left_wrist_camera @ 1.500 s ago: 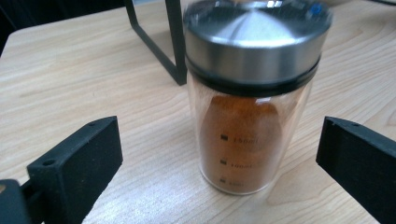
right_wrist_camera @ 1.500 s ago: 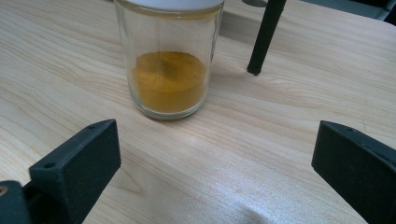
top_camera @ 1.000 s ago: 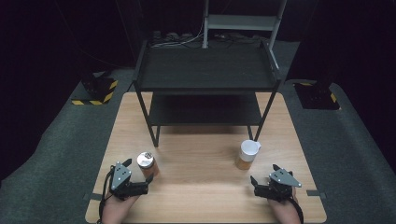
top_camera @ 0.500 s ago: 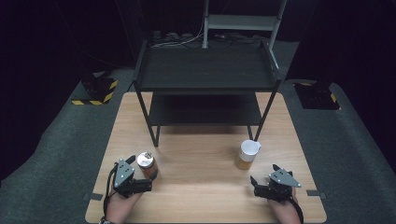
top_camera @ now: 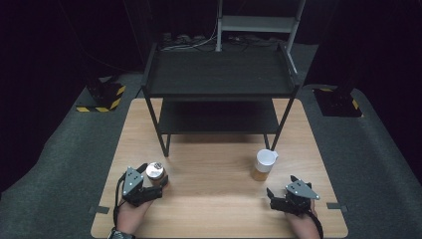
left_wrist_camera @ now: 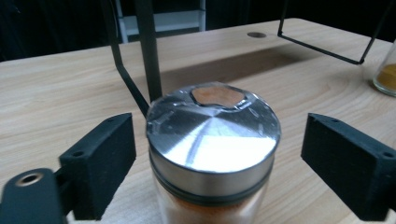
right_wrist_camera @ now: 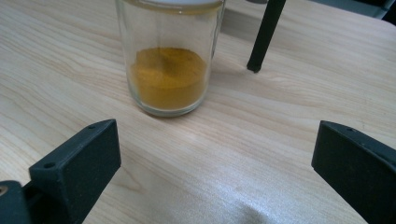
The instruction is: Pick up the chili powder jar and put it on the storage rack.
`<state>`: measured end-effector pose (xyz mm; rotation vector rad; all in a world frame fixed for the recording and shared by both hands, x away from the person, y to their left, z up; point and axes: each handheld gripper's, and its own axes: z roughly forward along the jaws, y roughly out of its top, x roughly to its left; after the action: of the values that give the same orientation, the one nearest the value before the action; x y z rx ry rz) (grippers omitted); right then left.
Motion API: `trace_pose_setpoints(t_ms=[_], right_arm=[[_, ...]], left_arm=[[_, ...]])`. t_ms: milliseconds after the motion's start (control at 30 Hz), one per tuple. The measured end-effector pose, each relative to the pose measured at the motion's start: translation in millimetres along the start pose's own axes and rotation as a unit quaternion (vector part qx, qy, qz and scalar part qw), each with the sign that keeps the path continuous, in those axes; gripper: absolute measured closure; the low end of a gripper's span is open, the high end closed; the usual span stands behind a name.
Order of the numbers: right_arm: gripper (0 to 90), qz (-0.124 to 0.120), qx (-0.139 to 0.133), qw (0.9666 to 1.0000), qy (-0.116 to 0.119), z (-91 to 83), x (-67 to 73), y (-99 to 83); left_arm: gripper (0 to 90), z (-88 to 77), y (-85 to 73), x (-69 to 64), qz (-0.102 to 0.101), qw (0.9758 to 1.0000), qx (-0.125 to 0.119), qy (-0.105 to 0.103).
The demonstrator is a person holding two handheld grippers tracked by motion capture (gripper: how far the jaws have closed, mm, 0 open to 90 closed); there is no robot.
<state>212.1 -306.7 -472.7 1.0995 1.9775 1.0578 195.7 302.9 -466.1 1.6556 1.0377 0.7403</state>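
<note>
Left gripper jaws closing in around the metal-lidded spice jar, pads not yet touching; jar stands before the shelf rack; right gripper released, near the yellow-powder jar.

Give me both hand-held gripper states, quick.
Left hand-held gripper: jaws have just been closing around the metal-lidded spice jar, pads not touching yet.
Right hand-held gripper: open, empty, short of the yellow-powder jar.

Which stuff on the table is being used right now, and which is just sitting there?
In use:
- left gripper, jaws just been closing around the jar, not yet touching
- spice jar with metal lid

Just there:
- glass jar of yellow powder
- right gripper, open
- black shelf rack
</note>
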Motion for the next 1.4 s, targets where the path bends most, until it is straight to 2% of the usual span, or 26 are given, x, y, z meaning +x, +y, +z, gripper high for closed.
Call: trace_pose_setpoints(t_ms=[300,500,600,833,1000,1167,1333,1400], right_arm=[[0.5,-0.004,0.003,1.0,-0.002,0.6,1.8,1.1],[0.5,-0.005,0.004,1.0,-0.004,0.7,2.5,1.4],[0.5,-0.005,0.004,1.0,-0.004,0.6,2.6,1.3],[0.5,-0.002,0.002,1.0,-0.004,0.4,2.2,0.9],[0.5,0.004,0.005,1.0,-0.006,-0.2,1.5,1.1],[0.5,0.004,0.006,1.0,-0.005,-0.5,1.0,1.2],[0.5,0.004,0.009,0.9999,-0.007,-0.4,1.3,2.2],[0.5,0.004,0.009,0.9999,-0.006,-0.5,1.1,2.1]], left_arm=[[23.5,-0.1,-3.1,2.0,-0.002,1.0,-0.008,-0.001],[30.6,0.7,-3.3,1.0,0.009,0.9999,-0.007,0.002],[33.8,0.1,-3.9,2.1,0.005,1.0,-0.009,0.001],[34.6,-0.9,-3.7,2.7,-0.003,0.9999,-0.01,0.003],[34.8,-5.6,-2.8,1.2,0.002,0.9998,-0.016,0.014],[34.8,-11.8,-0.1,1.3,0.003,0.9998,-0.018,0.011],[34.7,-18.1,6.8,-1.8,0.014,0.9997,-0.018,0.009],[34.7,-22.0,12.0,-1.5,0.012,0.9997,-0.019,0.001]])
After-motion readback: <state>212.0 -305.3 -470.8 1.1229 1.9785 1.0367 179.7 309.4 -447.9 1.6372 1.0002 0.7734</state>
